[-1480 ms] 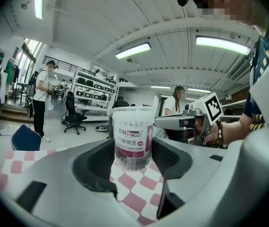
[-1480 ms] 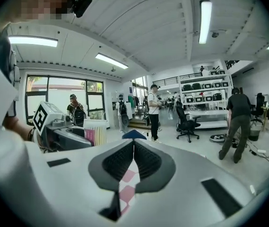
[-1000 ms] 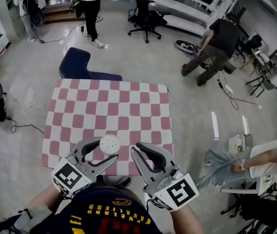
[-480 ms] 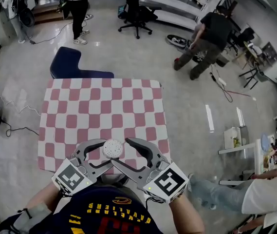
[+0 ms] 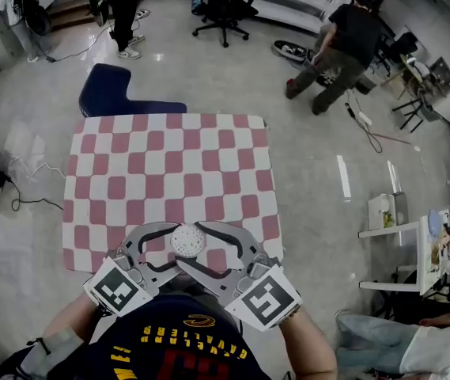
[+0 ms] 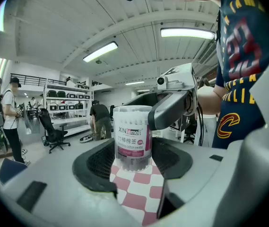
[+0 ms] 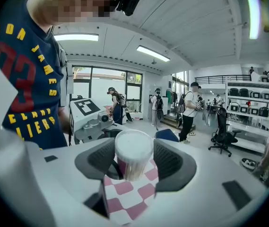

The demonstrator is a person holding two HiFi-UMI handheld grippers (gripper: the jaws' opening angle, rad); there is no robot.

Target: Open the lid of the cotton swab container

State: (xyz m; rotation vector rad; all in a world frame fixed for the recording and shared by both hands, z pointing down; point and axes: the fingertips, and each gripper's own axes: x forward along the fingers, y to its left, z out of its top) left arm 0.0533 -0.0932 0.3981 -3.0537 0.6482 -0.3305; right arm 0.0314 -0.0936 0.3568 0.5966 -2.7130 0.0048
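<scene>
I find the left gripper (image 6: pixel 133 168) clenched on the body of the clear cylindrical plastic cotton swab container (image 6: pixel 133 131), which is upright at the near edge of the pink-and-white checked table (image 5: pixel 169 165). The right gripper (image 7: pixel 133 167) is released, with its jaws wide and straddling the white lid (image 7: pixel 133 145) without pressing. Risks, as I judge them: closing too low would catch the body, not the lid. A sharp pull could wrench the container loose and scatter swabs.
</scene>
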